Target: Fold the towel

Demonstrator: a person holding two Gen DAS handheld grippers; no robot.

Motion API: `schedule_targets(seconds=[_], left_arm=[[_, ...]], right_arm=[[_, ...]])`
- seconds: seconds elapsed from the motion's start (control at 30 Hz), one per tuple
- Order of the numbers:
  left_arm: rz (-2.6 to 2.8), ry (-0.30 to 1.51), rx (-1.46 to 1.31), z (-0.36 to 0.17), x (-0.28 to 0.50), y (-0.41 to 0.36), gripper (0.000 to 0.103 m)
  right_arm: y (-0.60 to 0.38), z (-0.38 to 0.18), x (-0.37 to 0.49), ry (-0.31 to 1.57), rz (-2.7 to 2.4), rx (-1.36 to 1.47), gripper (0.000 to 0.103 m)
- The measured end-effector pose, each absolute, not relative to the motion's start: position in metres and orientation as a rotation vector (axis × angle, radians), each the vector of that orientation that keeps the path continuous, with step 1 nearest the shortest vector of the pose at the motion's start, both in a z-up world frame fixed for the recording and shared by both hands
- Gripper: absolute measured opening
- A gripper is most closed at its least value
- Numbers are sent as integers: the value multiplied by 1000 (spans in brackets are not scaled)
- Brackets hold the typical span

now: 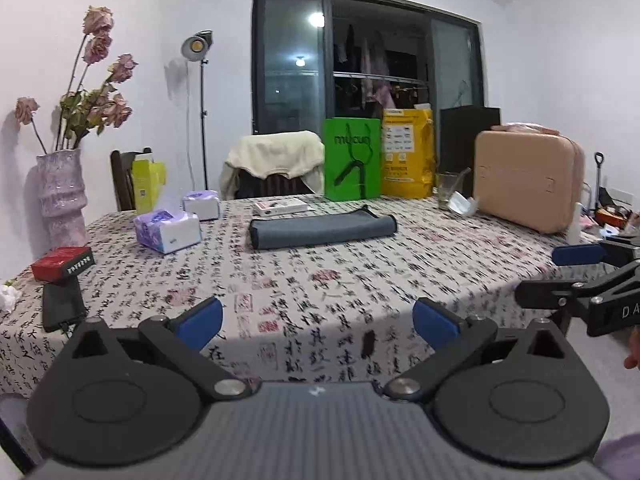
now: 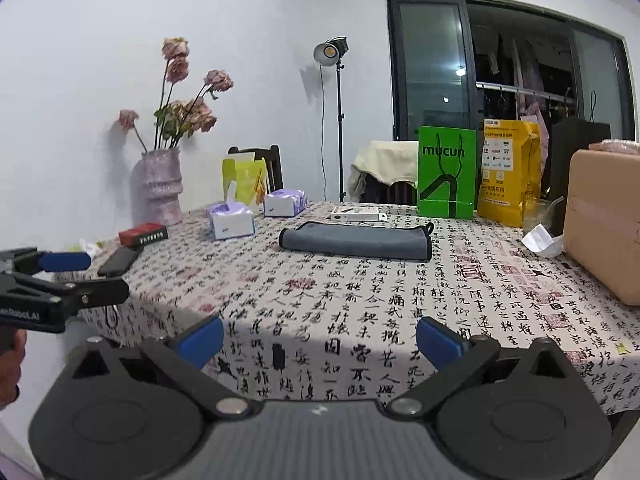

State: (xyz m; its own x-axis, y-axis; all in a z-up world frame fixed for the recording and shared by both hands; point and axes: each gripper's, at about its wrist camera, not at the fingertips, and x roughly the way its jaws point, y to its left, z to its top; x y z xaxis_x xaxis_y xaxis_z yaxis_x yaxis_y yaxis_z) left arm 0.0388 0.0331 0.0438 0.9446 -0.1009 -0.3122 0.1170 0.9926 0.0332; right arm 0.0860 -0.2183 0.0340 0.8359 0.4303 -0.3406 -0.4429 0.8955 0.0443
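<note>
A grey towel (image 1: 322, 230) lies folded into a long flat strip on the patterned tablecloth (image 1: 320, 292), far across the table; it also shows in the right wrist view (image 2: 356, 240). My left gripper (image 1: 318, 326) is open and empty, held back at the near table edge. My right gripper (image 2: 320, 340) is open and empty too, also at the near edge. The right gripper shows at the right of the left wrist view (image 1: 560, 276), and the left gripper shows at the left of the right wrist view (image 2: 92, 276).
Two tissue packs (image 1: 168, 230), a red box (image 1: 62, 262) and a black phone (image 1: 62, 306) lie left. A vase of dried flowers (image 1: 62, 196) stands far left. A green bag (image 1: 352, 158), yellow bag (image 1: 408, 152), glass (image 1: 446, 188) and beige case (image 1: 528, 180) stand at the back right.
</note>
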Motion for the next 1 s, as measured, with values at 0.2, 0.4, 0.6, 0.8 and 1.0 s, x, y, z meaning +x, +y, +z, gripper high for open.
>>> schedule_targets(seconds=[0.2,0.4,0.6,0.8,1.0], left_arm=[[-97,346,30,38,29,35,103],[-105,362,52,31,21,32,103],[-97,378,41,29,12,34,103],[-128,404,40,24,4,25,103],[-138,399,63,21,1,17,103]], right_arm=[[-216,27,69,352,479,-23,103],[-218,22,55,338,464,8,103],[-220,15,44,354,454,0,103],[-219,9,36,371,461,-6,103],[-220,8,32,363,461,-2,103]])
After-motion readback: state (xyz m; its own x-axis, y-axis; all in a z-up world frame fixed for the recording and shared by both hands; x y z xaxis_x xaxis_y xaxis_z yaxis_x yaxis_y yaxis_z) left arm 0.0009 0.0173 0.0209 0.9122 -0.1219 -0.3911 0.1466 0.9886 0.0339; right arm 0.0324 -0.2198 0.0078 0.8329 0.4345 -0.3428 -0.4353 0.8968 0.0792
